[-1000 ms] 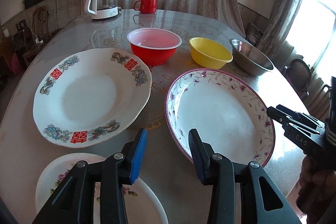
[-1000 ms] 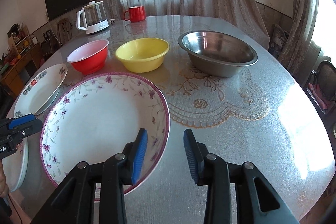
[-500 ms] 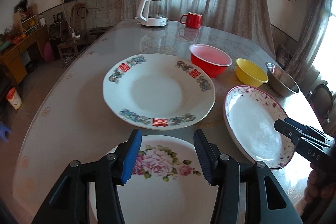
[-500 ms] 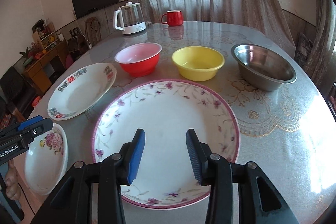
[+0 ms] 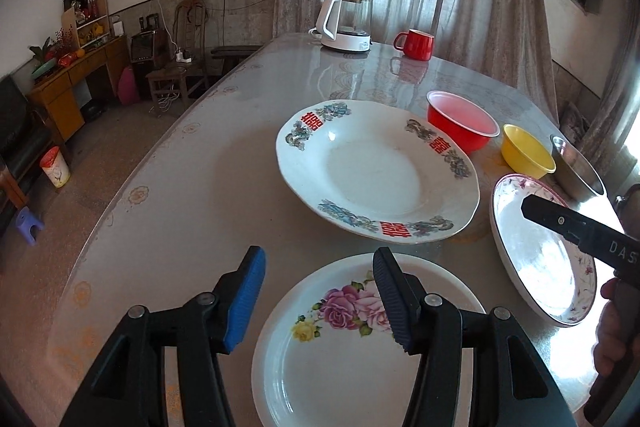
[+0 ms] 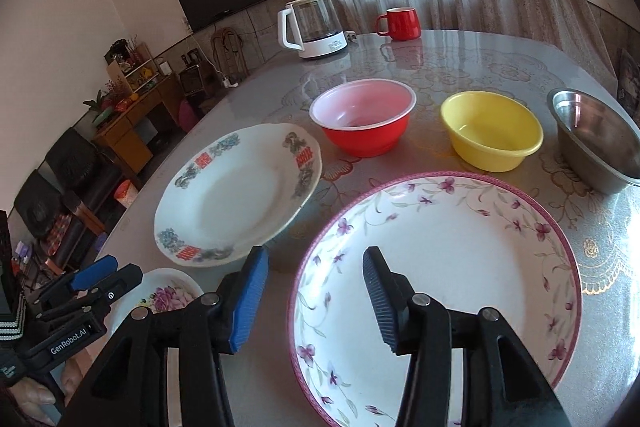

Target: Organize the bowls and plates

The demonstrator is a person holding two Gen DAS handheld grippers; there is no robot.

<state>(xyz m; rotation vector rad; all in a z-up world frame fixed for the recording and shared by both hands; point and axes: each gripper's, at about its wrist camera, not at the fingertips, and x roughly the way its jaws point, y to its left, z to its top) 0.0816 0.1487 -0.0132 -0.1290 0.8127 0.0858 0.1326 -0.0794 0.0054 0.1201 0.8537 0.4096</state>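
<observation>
Both tools are spread with nothing pinched, jaws just been opening: left tool (image 5: 318, 297) over the small rose plate (image 5: 344, 355), right tool (image 6: 316, 301) over the purple-flowered plate (image 6: 460, 259). Three plates total, counting the red-character one (image 6: 236, 187). Behind them are three bowls: red (image 6: 364, 119), yellow (image 6: 492, 129), steel (image 6: 596, 139). Bare surface (image 5: 192, 195) on the left.

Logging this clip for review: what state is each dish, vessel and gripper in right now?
rose plate: empty, on the table
red-character plate: empty
purple-flower plate: empty
red bowl: upright, empty
yellow bowl: upright, empty
steel bowl: upright, empty
kettle: lid on
left gripper: open, holding nothing
right gripper: open, holding nothing
</observation>
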